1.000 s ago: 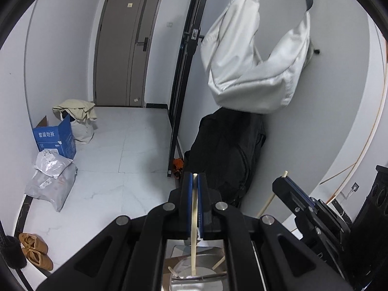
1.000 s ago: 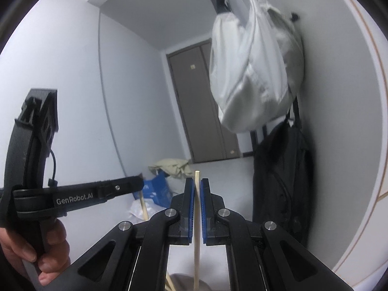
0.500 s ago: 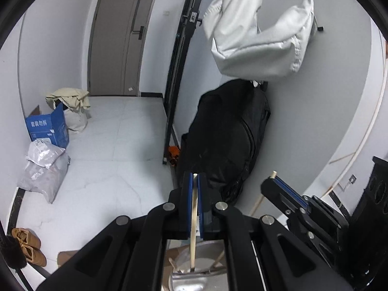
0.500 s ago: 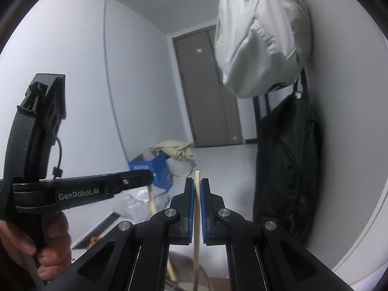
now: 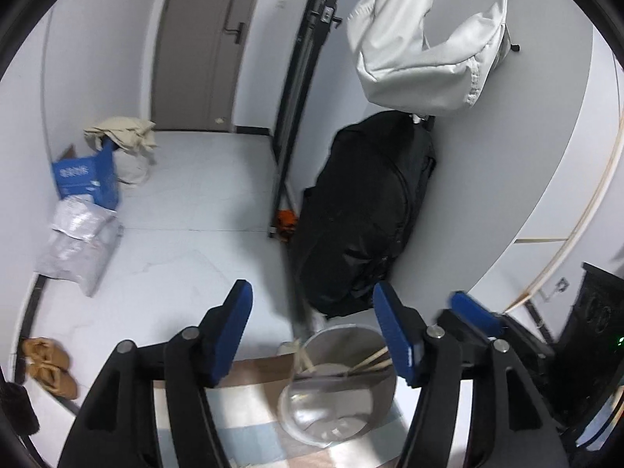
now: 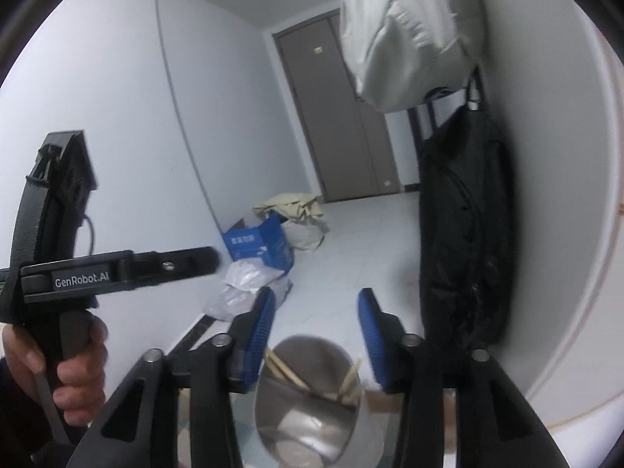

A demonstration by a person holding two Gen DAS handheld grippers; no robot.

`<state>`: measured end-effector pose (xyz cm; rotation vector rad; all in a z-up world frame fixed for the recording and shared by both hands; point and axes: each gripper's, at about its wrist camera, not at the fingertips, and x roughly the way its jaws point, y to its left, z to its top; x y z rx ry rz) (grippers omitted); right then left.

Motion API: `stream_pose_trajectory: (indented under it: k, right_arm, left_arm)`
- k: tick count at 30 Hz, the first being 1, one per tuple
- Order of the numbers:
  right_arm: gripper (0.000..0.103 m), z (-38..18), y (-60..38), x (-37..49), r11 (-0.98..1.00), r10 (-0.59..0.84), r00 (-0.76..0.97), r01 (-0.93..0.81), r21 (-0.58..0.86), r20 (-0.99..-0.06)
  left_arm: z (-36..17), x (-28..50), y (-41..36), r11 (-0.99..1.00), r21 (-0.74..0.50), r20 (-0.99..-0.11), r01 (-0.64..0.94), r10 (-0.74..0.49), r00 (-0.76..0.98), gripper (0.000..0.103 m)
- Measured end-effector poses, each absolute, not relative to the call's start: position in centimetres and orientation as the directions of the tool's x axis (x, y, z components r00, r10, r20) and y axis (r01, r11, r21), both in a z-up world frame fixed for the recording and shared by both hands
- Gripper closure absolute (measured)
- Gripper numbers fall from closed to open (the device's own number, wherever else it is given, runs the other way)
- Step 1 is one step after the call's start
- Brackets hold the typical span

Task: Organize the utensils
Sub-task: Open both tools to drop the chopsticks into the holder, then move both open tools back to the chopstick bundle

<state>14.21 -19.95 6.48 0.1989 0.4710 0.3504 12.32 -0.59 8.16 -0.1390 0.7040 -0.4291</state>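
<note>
We are looking down at a shiny metal cup (image 5: 343, 382) that is standing upright below us on a striped surface, its round mouth facing up. Pale wooden chopsticks (image 5: 372, 358) are resting inside it, leaning against the rim at different slants, their upper ends poking just above the edge. From the right wrist view, the metal cup (image 6: 308, 397) is showing its reflective inner wall, and the chopsticks (image 6: 286, 372) are lying in two loose groups, one slanting toward the left rim, the other tilting toward the right.

Both hand-held grippers (image 5: 312, 323) (image 6: 316, 327) have released; chopsticks (image 6: 288, 374) dropped into cup (image 6: 312, 409).
</note>
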Motion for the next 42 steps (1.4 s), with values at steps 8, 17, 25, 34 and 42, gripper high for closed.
stream_pose_trajectory:
  k: [8, 17, 25, 34, 42]
  right_arm:
    - [0.034, 8.9, -20.2, 7.8, 0.909, 0.379, 0.858, -0.275, 0.312, -0.348]
    - [0.009, 11.0, -17.9, 0.6, 0.908, 0.397, 0.876, -0.331, 0.258, -0.273]
    - [0.000, 9.8, -16.9, -3.3, 0.906, 0.403, 0.869, -0.335, 0.259, -0.286]
    - [0.000, 5.8, -14.9, -5.8, 0.905, 0.418, 0.828, -0.342, 0.254, -0.374]
    - [0.004, 1.2, -13.2, -4.6, 0.915, 0.403, 0.747, -0.315, 0.251, -0.530]
  left_arm:
    - [9.9, 6.6, 0.7, 0.954, -0.202, -0.552, 0.223, -0.299, 0.779, 0.020]
    - [10.4, 1.4, 1.1, 0.970, -0.153, -0.504, 0.189, -0.241, 0.830, 0.005]
    - [8.7, -1.7, 1.6, 0.973, -0.150, -0.491, 0.177, -0.229, 0.841, 0.001]
    - [4.5, -2.7, 2.9, 0.977, -0.142, -0.530, 0.156, -0.209, 0.822, 0.001]
    - [0.7, -1.7, 5.2, 0.979, -0.179, -0.563, 0.101, -0.187, 0.805, 0.001]
